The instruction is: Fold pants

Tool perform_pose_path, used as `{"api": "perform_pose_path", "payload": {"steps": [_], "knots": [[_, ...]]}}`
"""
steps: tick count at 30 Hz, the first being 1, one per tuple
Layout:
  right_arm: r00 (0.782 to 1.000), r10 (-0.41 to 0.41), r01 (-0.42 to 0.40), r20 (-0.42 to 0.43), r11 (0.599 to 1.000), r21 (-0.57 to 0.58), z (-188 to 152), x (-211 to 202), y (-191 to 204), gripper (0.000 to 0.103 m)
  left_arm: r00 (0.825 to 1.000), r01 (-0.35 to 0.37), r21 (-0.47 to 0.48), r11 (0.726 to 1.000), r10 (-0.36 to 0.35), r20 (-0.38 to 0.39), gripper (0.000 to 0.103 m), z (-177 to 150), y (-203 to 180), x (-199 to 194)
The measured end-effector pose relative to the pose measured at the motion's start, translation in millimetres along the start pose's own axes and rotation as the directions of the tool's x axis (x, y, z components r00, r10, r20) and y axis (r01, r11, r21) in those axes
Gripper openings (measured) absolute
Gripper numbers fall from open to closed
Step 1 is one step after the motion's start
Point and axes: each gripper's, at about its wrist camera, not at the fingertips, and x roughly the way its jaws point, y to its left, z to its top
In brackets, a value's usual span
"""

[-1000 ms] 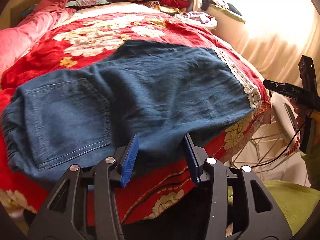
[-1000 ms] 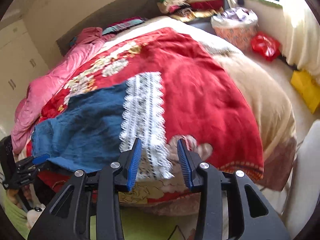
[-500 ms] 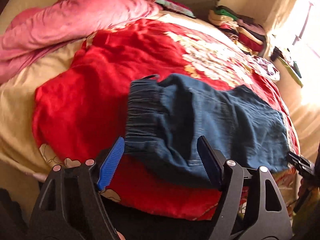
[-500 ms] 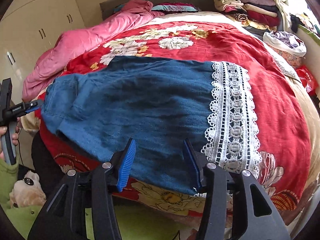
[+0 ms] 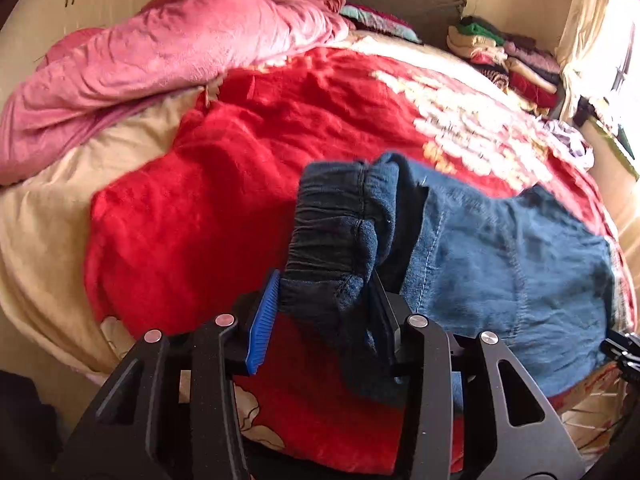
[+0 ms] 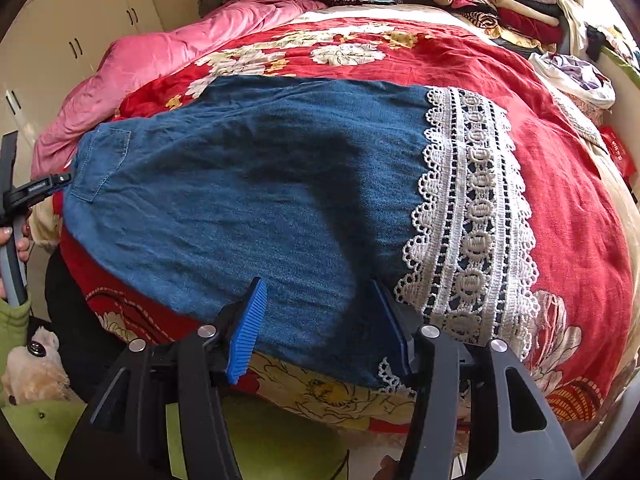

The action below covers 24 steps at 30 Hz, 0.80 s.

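Blue denim pants (image 6: 248, 184) with a white lace hem (image 6: 476, 216) lie across a red flowered bedspread (image 6: 572, 200). In the left wrist view, my left gripper (image 5: 324, 320) has the bunched elastic waistband (image 5: 332, 240) between its fingers at the near corner. The pants (image 5: 508, 272) stretch away to the right. My right gripper (image 6: 320, 328) is open, with its fingers either side of the near edge of the leg, just left of the lace. The left gripper (image 6: 40, 190) also shows at the waist end in the right wrist view.
A pink quilt (image 5: 160, 60) is heaped at the head of the bed. Stacks of folded clothes (image 6: 504, 0) sit at the far right corner. A white bag of clothes (image 6: 576, 76) lies beside the bed. A plush toy (image 6: 28, 368) sits at the lower left.
My left gripper has swung to the waist end and closed in on the waistband. My right gripper has moved from the bedspread onto the leg's near edge by the lace.
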Motion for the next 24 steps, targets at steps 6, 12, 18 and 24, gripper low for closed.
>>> {"api": "perform_pose_path", "payload": {"steps": [6,12,18,24], "knots": [[1.0,0.02,-0.02,0.009,1.0,-0.018,1,-1,3,0.061,1.0,0.018,-0.031,0.999,-0.018,0.003,0.043,-1,6,-7],[0.992,0.061,-0.062,0.112,0.998,0.0,8,-30,-8,0.061,0.991,0.024,0.031,0.999,-0.027,0.133,0.045,16,-19,-61],[0.977,0.01,-0.034,0.212,0.994,0.106,45,-54,-59,0.061,0.981,0.151,0.14,0.979,-0.166,0.103,0.05,39,-71,-52],[0.986,0.003,-0.042,0.165,0.971,0.233,84,-22,-129,0.058,0.962,0.267,0.24,0.933,-0.272,-0.012,0.05,60,-136,-6]]}}
